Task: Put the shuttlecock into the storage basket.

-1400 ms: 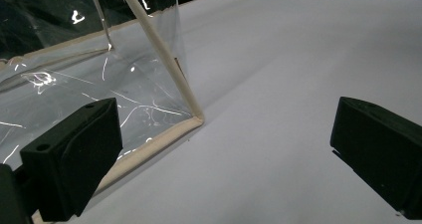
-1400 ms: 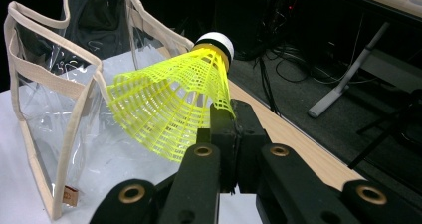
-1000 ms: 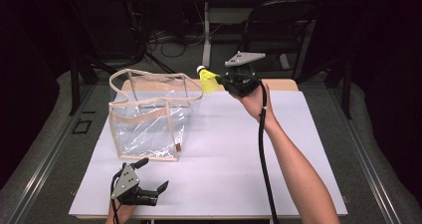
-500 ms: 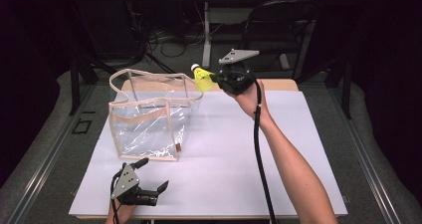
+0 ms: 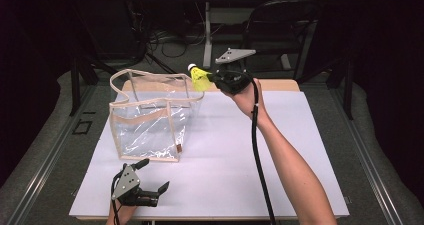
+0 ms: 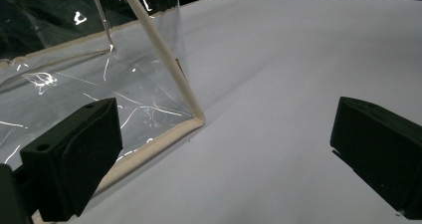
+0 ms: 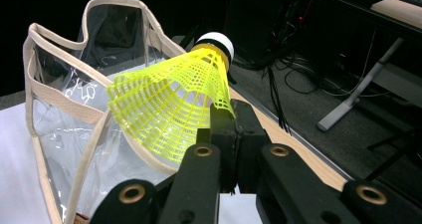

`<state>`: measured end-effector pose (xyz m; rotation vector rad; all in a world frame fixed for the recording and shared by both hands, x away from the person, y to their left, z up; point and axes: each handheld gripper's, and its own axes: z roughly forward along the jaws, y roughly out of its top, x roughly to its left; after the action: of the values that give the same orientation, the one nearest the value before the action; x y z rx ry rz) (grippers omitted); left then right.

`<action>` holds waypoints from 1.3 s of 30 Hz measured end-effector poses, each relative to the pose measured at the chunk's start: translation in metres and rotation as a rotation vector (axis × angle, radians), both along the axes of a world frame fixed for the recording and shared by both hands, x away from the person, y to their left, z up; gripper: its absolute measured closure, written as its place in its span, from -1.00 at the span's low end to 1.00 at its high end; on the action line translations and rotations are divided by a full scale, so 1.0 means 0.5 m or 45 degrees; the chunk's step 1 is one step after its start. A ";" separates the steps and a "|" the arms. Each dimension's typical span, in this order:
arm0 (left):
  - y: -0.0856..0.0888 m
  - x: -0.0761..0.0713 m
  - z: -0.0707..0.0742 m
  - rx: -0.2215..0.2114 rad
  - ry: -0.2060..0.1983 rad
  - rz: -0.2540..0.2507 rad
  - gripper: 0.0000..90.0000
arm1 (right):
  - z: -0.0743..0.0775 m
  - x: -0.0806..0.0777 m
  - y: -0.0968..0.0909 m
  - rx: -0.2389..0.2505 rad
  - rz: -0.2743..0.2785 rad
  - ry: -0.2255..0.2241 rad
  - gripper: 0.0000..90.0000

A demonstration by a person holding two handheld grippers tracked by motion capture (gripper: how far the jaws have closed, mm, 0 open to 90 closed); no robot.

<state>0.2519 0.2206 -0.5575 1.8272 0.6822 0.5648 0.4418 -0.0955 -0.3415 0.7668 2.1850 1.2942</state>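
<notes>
**Shuttlecock held at the rim of the clear bag**

We see the right forearm reach up from the bottom edge of the high view, stretched diagonally toward the far side of the white tabletop (image 5: 280, 150), with the wrist raised off the surface. The hand wraps the right gripper (image 5: 216, 78) and aims it leftward, toward the transparent tote bag (image 5: 150, 120). Its cable trails back along the arm.

We find the jaws of that gripper pressed together on the skirt of a yellow shuttlecock (image 5: 199, 77). In the right gripper view the right gripper (image 7: 230, 129) pinches the edge of the mesh skirt of the shuttlecock (image 7: 174, 109), whose white cork tip points up and away from the jaws. The shuttlecock hangs in the air just beside the far right corner of the bag's beige-trimmed rim, above the opening's edge; the tote bag (image 7: 64, 104) stands upright and open behind it.

The left gripper (image 5: 152, 191) rests low at the near edge of the tabletop, its hand barely in sight, near the bag's front base. In the left gripper view, the left gripper (image 6: 219, 159) has its jaws wide apart with nothing between them, the tote bag's (image 6: 99, 84) bottom corner lying just ahead.
</notes>
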 end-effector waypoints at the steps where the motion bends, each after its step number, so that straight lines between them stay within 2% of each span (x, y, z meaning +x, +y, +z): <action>1: 0.000 0.000 0.000 0.003 0.000 0.000 -1.00 | 0.000 0.000 0.001 0.001 0.000 0.000 1.00; 39: 0.002 -0.002 0.000 0.002 -0.005 0.005 -1.00 | -0.001 0.005 0.051 0.007 0.042 0.007 0.99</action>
<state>0.2508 0.2215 -0.5573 1.8262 0.6832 0.5717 0.4443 -0.0701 -0.3422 0.7403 2.2074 1.3164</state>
